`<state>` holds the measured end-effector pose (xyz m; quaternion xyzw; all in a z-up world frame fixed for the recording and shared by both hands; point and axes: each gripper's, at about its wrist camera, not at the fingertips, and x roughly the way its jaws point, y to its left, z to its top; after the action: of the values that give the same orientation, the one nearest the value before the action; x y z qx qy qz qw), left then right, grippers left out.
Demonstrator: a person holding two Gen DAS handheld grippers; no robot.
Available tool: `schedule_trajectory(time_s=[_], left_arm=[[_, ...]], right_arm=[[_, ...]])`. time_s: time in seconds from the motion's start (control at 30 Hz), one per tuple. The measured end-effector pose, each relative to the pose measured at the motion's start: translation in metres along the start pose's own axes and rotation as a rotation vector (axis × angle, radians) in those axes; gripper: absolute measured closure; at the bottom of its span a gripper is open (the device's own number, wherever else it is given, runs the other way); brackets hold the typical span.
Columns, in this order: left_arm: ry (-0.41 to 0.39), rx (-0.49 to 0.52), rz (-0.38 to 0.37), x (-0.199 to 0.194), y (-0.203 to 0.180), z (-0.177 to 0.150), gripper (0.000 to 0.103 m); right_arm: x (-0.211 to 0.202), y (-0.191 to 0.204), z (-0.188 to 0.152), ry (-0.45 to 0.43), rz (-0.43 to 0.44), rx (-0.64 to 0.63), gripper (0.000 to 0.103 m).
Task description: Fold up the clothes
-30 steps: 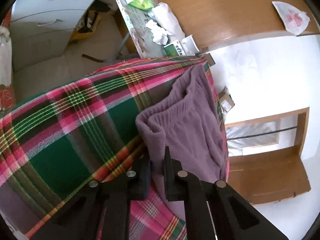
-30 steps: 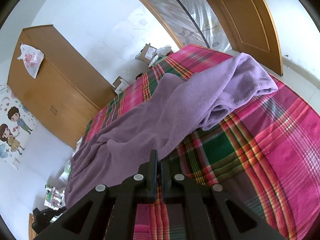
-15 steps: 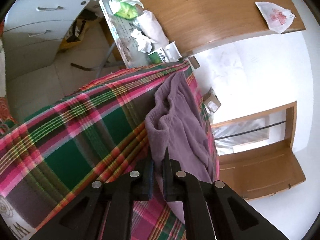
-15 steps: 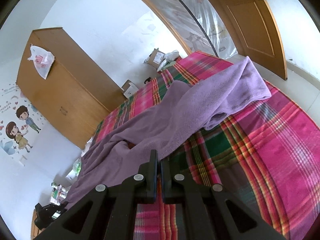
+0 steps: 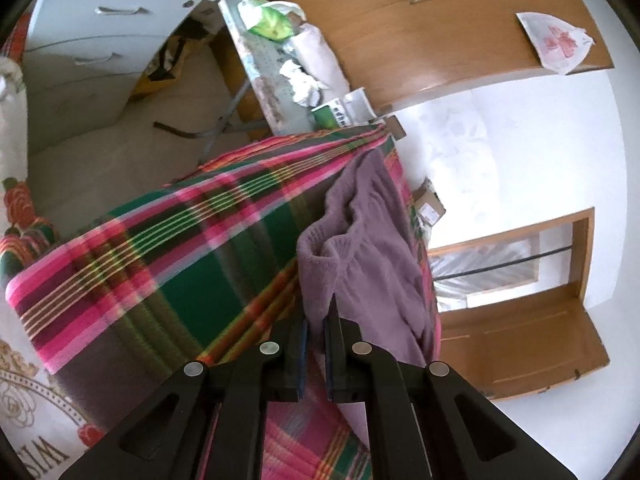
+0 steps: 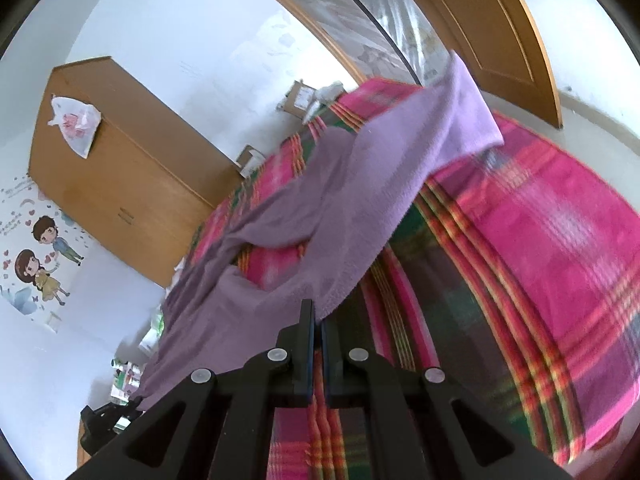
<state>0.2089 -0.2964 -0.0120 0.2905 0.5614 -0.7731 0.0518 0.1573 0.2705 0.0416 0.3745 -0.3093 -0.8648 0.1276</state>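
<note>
Purple fleece garment (image 6: 360,184): laid lengthwise across a bed covered in a pink, green and red plaid blanket (image 6: 540,240); one long end is stretched toward the wooden door (image 6: 492,28), the waistband end (image 5: 320,240) is bunched by the left gripper

Left gripper (image 5: 316,328): black fingers drawn nearly together, an edge of the purple fleece pinched between them

Right gripper (image 6: 318,332): fingers almost closed, a fold of the same garment caught at the tips

Surroundings: a wooden wardrobe (image 6: 120,184) with a white plastic bag (image 6: 76,124) on top; a cluttered folding table (image 5: 280,80); a grey chest of drawers (image 5: 92,52)
</note>
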Motion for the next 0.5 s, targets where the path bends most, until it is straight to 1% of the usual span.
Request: schedule_trajectory(time_s=[0.17,0.23,0.3,0.5], left_arm=[[0.013,-0.022,0.033,0.003,0.015,-0.002,0.097],[0.02,-0.026,0.041,0.005,0.017,-0.003,0.097],[0.025,-0.022,0.052,0.005,0.018,-0.003,0.097],[0.024,-0.03,0.053,0.005,0.02,-0.005,0.097]], right_arm=[[0.01,-0.007,-0.015,0.035,-0.05,0.0,0.1],[0.013,-0.011,-0.018,0.043,-0.055,0.012,0.1],[0.015,-0.01,-0.018,0.038,-0.067,-0.002,0.1],[0.021,-0.012,-0.02,0.054,-0.076,-0.006,0.1]])
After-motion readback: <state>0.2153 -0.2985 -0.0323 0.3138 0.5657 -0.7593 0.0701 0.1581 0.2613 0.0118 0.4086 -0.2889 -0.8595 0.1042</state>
